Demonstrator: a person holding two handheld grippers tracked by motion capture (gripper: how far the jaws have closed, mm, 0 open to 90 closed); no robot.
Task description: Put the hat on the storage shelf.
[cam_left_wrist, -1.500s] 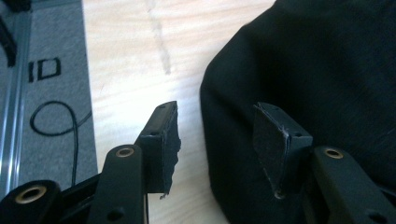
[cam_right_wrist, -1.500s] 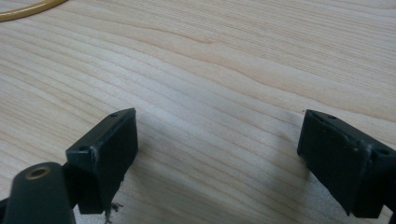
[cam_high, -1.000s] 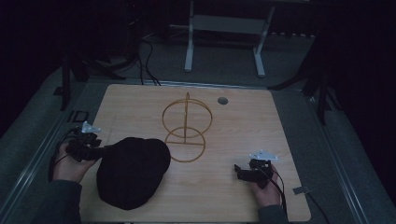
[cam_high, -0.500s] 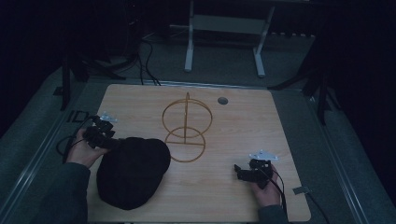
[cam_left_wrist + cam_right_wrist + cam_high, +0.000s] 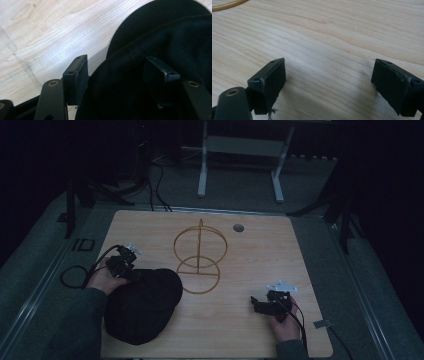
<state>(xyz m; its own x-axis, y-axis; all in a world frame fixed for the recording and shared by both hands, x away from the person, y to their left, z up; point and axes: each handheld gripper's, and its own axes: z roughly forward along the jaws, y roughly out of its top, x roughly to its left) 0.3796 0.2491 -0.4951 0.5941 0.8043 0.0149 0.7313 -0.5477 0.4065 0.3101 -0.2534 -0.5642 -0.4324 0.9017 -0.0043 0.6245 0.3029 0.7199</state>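
Left gripper [image 5: 116, 75] spread wide astride black hat [image 5: 142, 306] edge (lower left); right gripper [image 5: 328, 85] agape over bare table [image 5: 332, 32].

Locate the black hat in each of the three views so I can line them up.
High view: black hat lies at the table's front left, beside the left gripper.
Left gripper view: hat fills the right side, its edge between the open jaws.
Right gripper view: not in it.
Shared landmark: the pale wooden tabletop.
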